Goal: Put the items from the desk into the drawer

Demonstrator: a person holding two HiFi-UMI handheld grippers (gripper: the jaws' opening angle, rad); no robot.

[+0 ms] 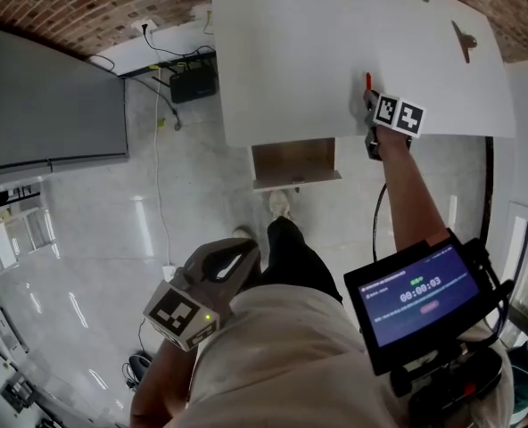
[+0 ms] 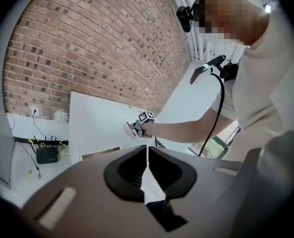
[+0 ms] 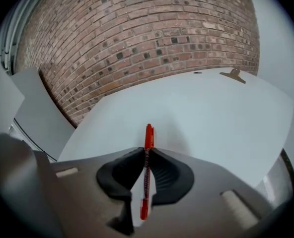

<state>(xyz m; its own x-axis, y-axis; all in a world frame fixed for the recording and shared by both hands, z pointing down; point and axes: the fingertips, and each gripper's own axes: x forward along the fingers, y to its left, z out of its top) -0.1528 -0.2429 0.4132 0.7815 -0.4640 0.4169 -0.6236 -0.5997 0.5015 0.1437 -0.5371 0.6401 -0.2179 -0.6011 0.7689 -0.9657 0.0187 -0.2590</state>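
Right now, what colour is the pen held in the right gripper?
Red; the pen shows best in the right gripper view.

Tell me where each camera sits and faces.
Head view: on the person's head, facing steeply down at white desk, open drawer, floor; both arms, torso, a leg show.
Left gripper view: on the left hand-held gripper, low by the body, facing desk and brick wall; torso, right arm show.
Right gripper view: on the right hand-held gripper over the desk, facing the wall along its clamped red pen; no body shows.
Shared: head and left gripper views both show the right hand-held gripper.
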